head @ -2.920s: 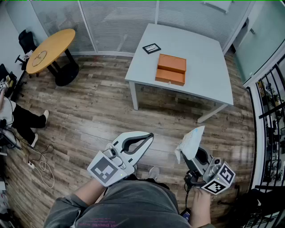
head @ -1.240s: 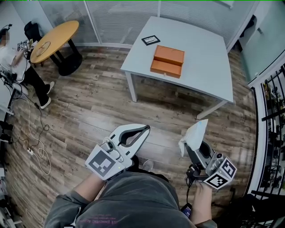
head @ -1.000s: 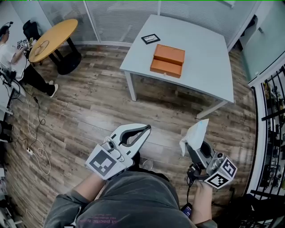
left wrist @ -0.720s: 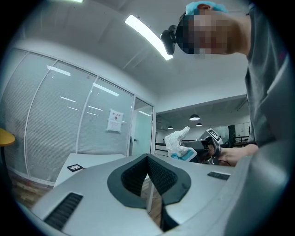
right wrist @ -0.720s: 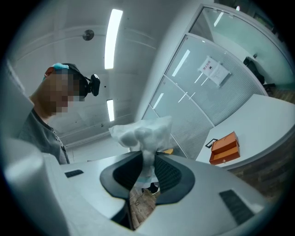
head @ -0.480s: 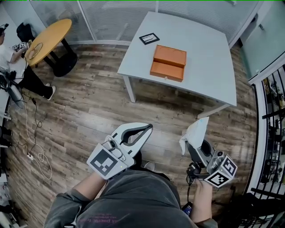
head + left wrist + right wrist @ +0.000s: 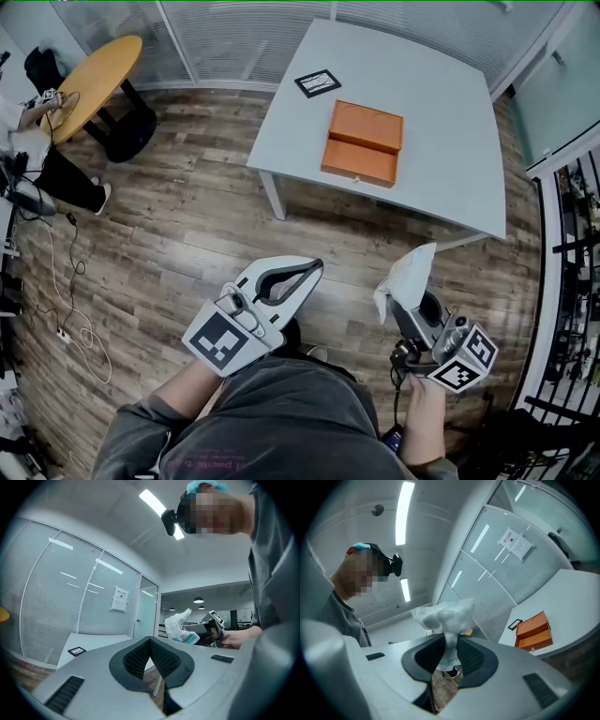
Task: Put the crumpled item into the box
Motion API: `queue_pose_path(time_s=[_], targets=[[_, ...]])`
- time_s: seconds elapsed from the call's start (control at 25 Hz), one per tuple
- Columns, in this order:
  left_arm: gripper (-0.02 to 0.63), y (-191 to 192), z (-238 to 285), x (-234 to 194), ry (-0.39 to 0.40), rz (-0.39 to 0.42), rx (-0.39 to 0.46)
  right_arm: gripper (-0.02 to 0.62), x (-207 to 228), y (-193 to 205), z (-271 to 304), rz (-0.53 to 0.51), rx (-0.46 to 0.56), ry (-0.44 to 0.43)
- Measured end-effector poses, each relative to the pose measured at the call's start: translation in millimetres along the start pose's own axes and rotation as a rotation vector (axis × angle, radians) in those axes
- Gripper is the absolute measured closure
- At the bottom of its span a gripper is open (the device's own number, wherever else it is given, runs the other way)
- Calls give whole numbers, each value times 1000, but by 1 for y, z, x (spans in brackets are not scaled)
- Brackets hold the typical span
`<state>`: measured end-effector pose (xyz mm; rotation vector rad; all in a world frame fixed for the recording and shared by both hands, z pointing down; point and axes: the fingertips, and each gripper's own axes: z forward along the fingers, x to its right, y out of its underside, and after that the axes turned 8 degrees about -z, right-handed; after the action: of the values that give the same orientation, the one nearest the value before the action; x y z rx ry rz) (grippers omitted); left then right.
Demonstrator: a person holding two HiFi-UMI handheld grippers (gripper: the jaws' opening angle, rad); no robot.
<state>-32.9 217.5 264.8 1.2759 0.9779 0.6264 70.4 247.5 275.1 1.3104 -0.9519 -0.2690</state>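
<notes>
The crumpled item [image 7: 405, 277], white and wrinkled, stands upright, clamped in the right gripper [image 7: 449, 641]. The box [image 7: 363, 142], orange and rectangular, lies flat mid-table [image 7: 441, 103].

a pale grey table [image 7: 441, 75] stands on a wood-plank floor [image 7: 178, 225]. an orange box [image 7: 363, 143] lies on the table, in from its edges. a black-framed card [image 7: 318, 82] lies on the table beyond and left of the box, near it but apart. on the floor, far left of the box, stands a round yellow table [image 7: 89, 73]; a thin cable [image 7: 80, 319] loops over the planks, left of and nearer than the box.
</notes>
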Motion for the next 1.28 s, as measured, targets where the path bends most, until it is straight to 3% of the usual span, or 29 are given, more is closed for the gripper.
queue_pose_path(time_s=[0.96,1.28], targets=[[594,-42,51,-142,82,-22,-4,508,77,-34,124,14,1,75],[594,-49,53,-157,95,-16,-7,508,83,-42,141,-2,4,86]])
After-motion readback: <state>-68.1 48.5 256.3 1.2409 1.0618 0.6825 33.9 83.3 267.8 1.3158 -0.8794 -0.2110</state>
